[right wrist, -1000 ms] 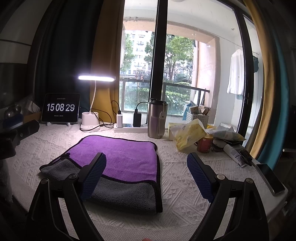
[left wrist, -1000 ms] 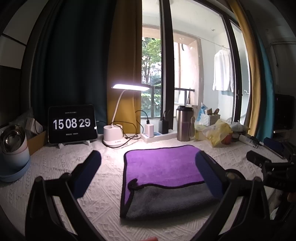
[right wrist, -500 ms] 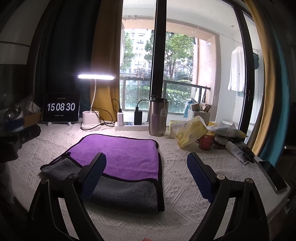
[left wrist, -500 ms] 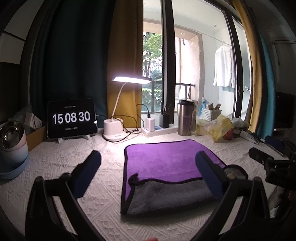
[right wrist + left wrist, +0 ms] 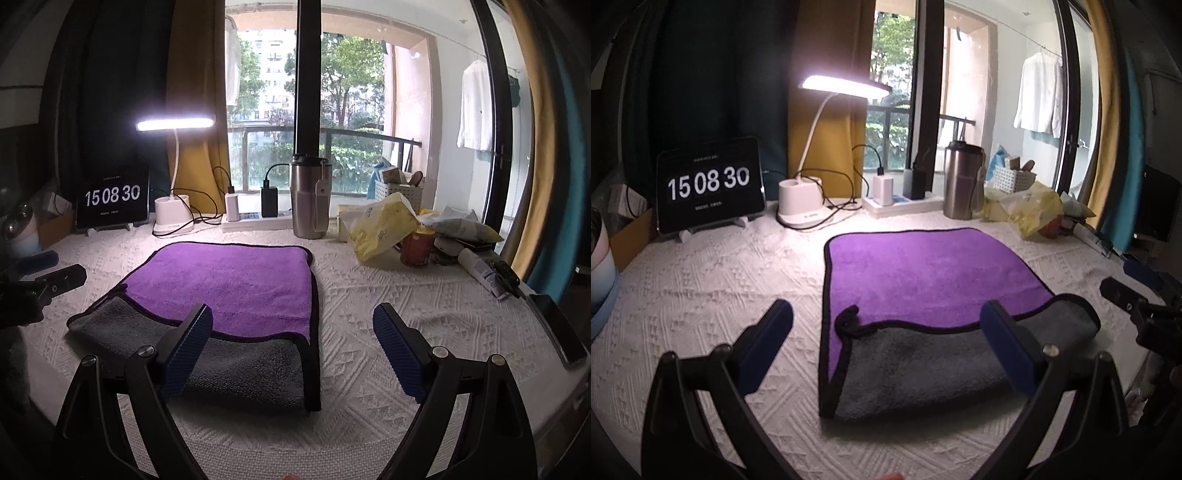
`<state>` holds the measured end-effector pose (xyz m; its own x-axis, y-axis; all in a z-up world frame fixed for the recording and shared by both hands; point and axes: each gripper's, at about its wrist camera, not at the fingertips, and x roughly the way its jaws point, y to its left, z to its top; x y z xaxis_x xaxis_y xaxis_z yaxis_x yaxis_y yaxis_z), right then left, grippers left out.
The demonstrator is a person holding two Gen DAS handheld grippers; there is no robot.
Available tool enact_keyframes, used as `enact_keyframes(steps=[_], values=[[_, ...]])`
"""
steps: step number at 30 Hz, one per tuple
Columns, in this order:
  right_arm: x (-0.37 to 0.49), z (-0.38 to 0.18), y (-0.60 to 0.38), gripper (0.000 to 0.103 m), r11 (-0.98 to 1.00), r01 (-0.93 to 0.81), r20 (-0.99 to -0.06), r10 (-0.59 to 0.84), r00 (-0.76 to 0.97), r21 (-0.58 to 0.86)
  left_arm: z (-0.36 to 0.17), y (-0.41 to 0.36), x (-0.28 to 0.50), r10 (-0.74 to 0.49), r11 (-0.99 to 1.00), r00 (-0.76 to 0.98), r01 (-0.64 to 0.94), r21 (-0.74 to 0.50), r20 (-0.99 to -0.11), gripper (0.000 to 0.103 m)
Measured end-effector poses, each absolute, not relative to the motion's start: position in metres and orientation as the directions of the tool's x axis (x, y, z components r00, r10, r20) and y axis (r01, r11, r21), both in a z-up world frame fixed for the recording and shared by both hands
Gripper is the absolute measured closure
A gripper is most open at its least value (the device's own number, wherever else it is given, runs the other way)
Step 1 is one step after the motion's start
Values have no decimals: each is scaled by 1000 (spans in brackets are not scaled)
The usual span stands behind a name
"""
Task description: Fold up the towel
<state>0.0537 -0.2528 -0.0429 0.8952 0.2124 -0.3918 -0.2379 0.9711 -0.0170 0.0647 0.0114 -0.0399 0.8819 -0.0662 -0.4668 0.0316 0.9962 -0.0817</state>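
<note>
A purple towel [image 5: 923, 273] with black trim lies flat on the white textured tablecloth. Its near edge is folded over, showing the grey underside [image 5: 923, 365]. It also shows in the right wrist view [image 5: 236, 280], with the grey fold [image 5: 240, 365] nearest me. My left gripper [image 5: 882, 332] is open and empty, hovering over the towel's near left part. My right gripper [image 5: 291, 332] is open and empty, over the towel's near right corner. The right gripper [image 5: 1137, 306] shows at the right edge of the left wrist view, and the left gripper [image 5: 48, 284] at the left edge of the right wrist view.
Along the back stand a clock tablet [image 5: 709, 188], a lit desk lamp [image 5: 805, 206], a power strip with chargers [image 5: 258, 218] and a steel tumbler [image 5: 310, 195]. Snack bags [image 5: 380, 225], a can [image 5: 417, 245], a tube and a phone [image 5: 561, 328] crowd the right side.
Both grippers have come lower and slightly nearer the towel, so the table and towel sit higher and larger in view. The towel has not moved. The clock went from 15:08:29 to 15:08:30.
</note>
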Motion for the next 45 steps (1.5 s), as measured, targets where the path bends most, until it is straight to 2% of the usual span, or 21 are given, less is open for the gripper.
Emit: enact_keyframes(steps=[3,12,15,20,21,24,26,27,30,34,35,38,45], values=[[61,-49,-255,13,968,-252,-423,227,878,-4,-48,12,76,-90,995,856,50,-92,-509,1],[83,-67,-256,31,961,-275,-531,252,809,37,-64,-1,100,-135,991,771,116,-72,-623,10],[88,-72,-258,33,958,-285,-554,261,790,46,-68,-1,105,-151,988,741,128,-83,-654,19],[98,-79,-258,44,951,-299,-599,282,750,74,-80,3,119,-200,980,663,134,-148,-721,41],[99,-79,-258,46,950,-301,-602,286,746,78,-81,3,121,-204,979,655,133,-155,-728,42],[102,-81,-257,51,946,-313,-620,295,727,83,-83,1,122,-198,980,647,135,-145,-736,49],[104,-83,-255,55,943,-325,-632,297,715,76,-83,-1,121,-184,983,648,135,-127,-739,59],[105,-83,-253,56,942,-330,-637,296,712,69,-83,-2,121,-181,983,650,135,-122,-738,61],[107,-85,-249,66,941,-336,-649,287,704,51,-84,-2,121,-185,982,645,146,-119,-741,70],[109,-86,-247,89,940,-339,-659,275,700,33,-83,-3,120,-202,979,646,164,-125,-737,83],[109,-86,-247,93,940,-339,-658,274,702,30,-83,-3,119,-206,978,648,168,-126,-734,90],[107,-85,-247,96,937,-348,-646,280,710,24,-80,-5,115,-213,976,659,182,-121,-721,94],[93,-64,-242,97,929,-369,-576,288,765,-25,-68,-2,107,-248,968,683,193,-158,-687,95]])
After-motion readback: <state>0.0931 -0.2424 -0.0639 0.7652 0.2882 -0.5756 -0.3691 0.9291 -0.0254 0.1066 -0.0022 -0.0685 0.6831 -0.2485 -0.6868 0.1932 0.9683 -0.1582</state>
